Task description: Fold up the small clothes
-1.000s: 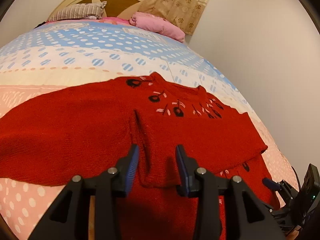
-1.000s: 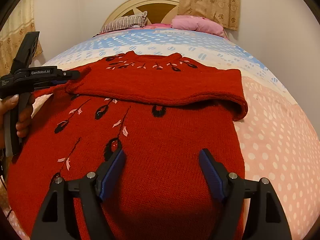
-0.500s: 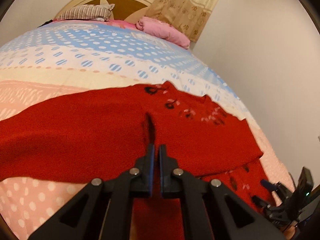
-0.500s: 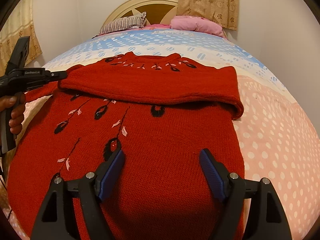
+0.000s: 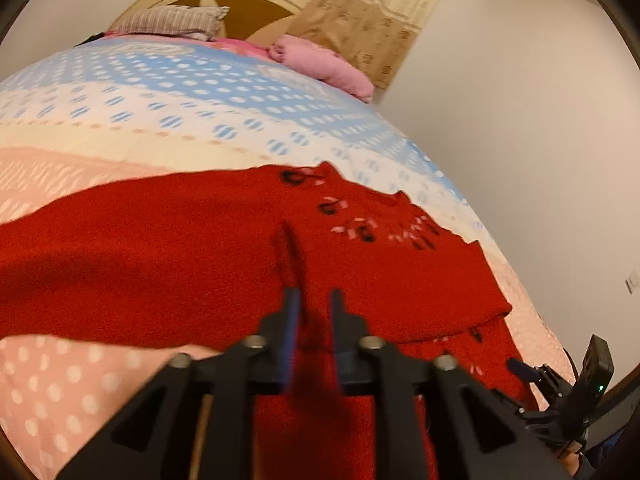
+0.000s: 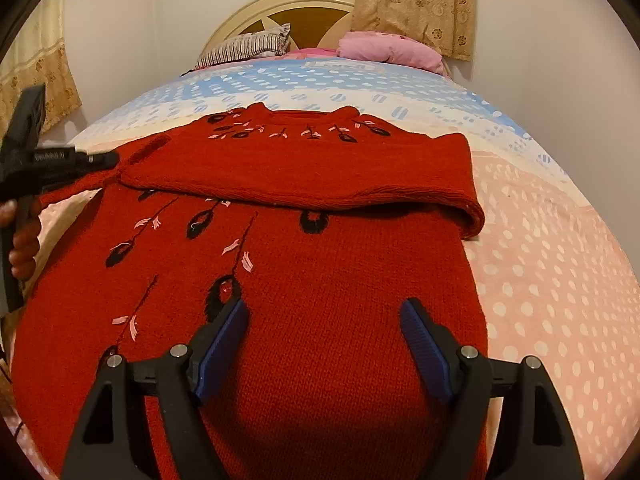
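Note:
A red knit sweater [image 6: 320,280] with black and pink feather motifs lies flat on the bed, collar towards the headboard. One sleeve [image 6: 300,176] is folded across the chest, and its cuff [image 6: 148,150] ends at the left. My left gripper [image 5: 314,304] is at that cuff; its jaws are opening, a narrow gap between them, and the cloth lies loose under the tips. In the right wrist view the left gripper [image 6: 110,160] reaches in from the left, held by a hand [image 6: 24,248]. My right gripper [image 6: 324,320] hovers open over the sweater's lower body, holding nothing.
The bed carries a dotted pink, cream and blue cover [image 6: 560,264]. A striped pillow [image 6: 248,46] and a pink pillow [image 6: 384,50] lie by the headboard [image 6: 304,4]. A wall [image 5: 540,140] runs close along the bed's right side, and curtains [image 6: 416,4] hang behind.
The left jaws shut on the sleeve's cuff half a second ago and have now parted again. The cuff end has shifted slightly left. The right gripper has not moved.

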{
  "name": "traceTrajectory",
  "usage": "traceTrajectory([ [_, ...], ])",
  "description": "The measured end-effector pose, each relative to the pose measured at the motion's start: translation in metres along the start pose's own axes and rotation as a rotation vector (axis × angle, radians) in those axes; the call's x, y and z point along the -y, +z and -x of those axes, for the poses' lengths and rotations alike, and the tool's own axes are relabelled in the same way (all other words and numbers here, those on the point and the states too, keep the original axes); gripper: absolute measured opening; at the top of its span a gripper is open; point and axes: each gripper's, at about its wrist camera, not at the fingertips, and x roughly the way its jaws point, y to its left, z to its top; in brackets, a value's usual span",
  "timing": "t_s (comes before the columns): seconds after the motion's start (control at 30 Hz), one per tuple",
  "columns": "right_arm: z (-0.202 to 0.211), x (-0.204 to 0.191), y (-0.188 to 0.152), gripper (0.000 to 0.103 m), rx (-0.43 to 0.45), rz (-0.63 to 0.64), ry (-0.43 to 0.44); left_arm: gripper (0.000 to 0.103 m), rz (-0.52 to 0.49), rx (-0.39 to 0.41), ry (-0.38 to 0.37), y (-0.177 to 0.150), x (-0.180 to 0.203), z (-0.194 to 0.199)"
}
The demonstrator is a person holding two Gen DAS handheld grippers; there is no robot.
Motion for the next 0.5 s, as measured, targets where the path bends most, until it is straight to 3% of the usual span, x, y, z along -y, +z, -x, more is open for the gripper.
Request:
traceTrajectory([
  [0.03,0.0,0.0,0.0,0.08,0.0,-0.001,-0.003,0.046,-0.019,-0.009,0.007,0.002,0.005,-0.004],
  [0.07,0.0,0.0,0.0,0.081,0.001,-0.002,-0.006,0.051,-0.032,-0.013,0.016,0.004,0.008,-0.008],
  [0.17,0.001,0.0,-0.001,0.081,0.002,-0.004,-0.008,0.055,-0.034,-0.044,0.011,0.005,0.012,-0.023],
  [0.2,0.001,0.0,-0.001,0.081,0.002,-0.006,-0.006,0.05,-0.039,-0.065,0.001,0.005,0.012,-0.03],
  [0.23,0.001,0.0,-0.001,0.081,0.003,-0.007,-0.005,0.019,-0.05,-0.087,-0.003,0.003,0.013,-0.036],
  [0.27,0.001,0.0,-0.001,0.081,0.003,-0.009,-0.004,0.0,-0.055,-0.113,-0.012,0.002,0.014,-0.041],
  [0.3,0.001,0.0,-0.001,0.081,0.003,-0.009,-0.003,0.004,-0.046,-0.128,-0.015,0.002,0.012,-0.043],
  [0.5,0.001,0.0,-0.001,0.081,0.006,-0.014,0.002,0.003,-0.017,-0.026,0.023,0.002,-0.003,-0.01],
])
